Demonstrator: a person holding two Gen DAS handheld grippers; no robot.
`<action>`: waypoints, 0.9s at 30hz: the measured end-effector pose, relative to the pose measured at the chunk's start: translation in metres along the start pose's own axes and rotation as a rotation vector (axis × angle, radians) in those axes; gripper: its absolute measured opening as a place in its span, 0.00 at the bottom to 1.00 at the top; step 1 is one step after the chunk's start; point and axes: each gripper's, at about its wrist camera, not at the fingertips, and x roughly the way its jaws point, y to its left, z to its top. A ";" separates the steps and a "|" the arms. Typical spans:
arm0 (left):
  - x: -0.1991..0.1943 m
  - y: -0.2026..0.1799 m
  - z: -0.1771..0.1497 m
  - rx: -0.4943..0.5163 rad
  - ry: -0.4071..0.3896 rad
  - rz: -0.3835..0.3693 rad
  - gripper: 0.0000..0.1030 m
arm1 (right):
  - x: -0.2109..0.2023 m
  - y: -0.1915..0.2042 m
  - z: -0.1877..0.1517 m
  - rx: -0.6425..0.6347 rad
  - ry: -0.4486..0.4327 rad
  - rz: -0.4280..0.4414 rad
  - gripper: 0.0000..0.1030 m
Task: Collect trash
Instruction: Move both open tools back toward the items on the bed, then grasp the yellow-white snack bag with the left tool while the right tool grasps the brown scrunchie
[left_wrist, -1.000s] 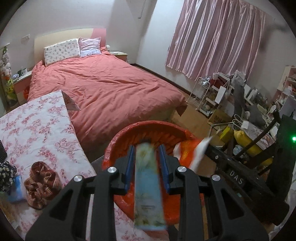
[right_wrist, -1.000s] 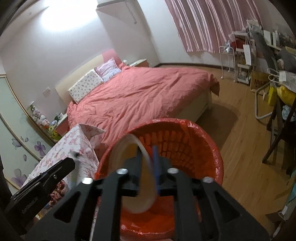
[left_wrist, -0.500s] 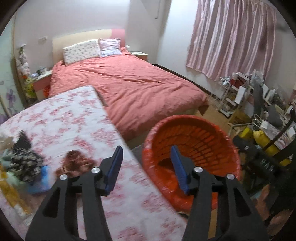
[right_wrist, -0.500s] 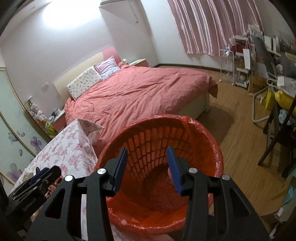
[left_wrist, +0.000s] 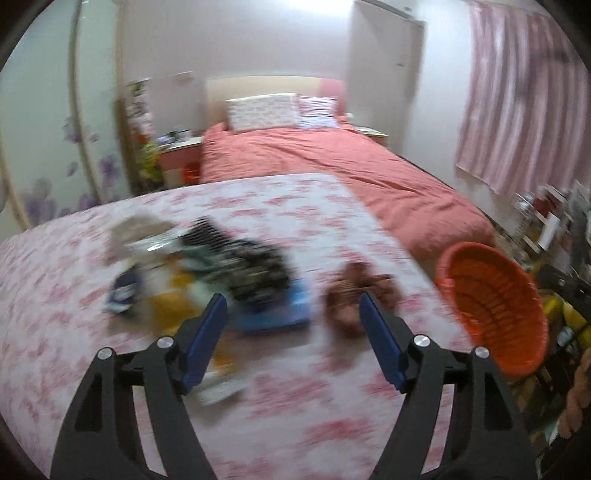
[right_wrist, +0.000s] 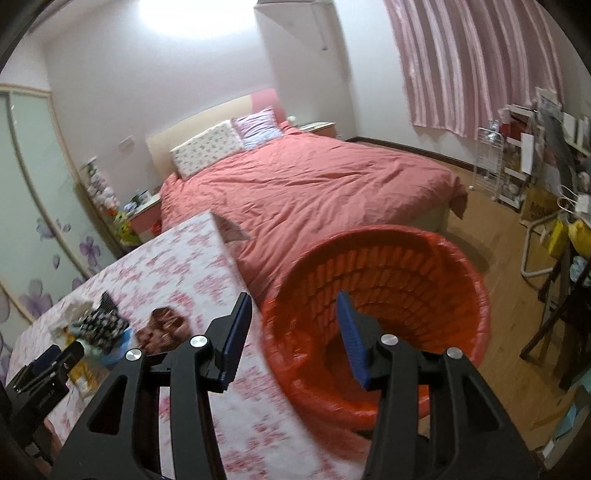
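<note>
A blurred heap of trash (left_wrist: 207, 266) lies on the floral table (left_wrist: 258, 406): a black patterned bag, a blue packet (left_wrist: 273, 314) and yellow and white wrappers. A brown crumpled piece (left_wrist: 354, 295) sits to its right. My left gripper (left_wrist: 291, 306) hovers over them, jaws opening, nothing between them. An orange basket (right_wrist: 388, 295) lined with a red bag stands beside the table's right edge. My right gripper (right_wrist: 295, 306) hangs over the basket's near rim, jaws opening and empty. The left gripper's body (right_wrist: 40, 373) shows at the lower left of the right wrist view.
A bed with a red cover (right_wrist: 314, 184) lies behind the table and basket. Pink curtains (right_wrist: 472, 62) hang at the right. A chair (right_wrist: 561, 317), a white rack (right_wrist: 495, 162) and cluttered shelves crowd the right side over a wooden floor (right_wrist: 498, 229).
Both grippers let go of their items over the basket and opened. The left gripper swung left from the basket to the trash on the table. The right one shifted slightly left.
</note>
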 end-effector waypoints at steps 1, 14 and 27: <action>0.000 0.010 -0.002 -0.014 0.002 0.018 0.72 | 0.001 0.007 -0.003 -0.012 0.009 0.009 0.47; 0.040 0.079 -0.027 -0.144 0.094 0.128 0.78 | 0.015 0.064 -0.036 -0.113 0.103 0.076 0.47; 0.046 0.102 -0.030 -0.173 0.128 0.103 0.28 | 0.042 0.102 -0.051 -0.161 0.147 0.112 0.47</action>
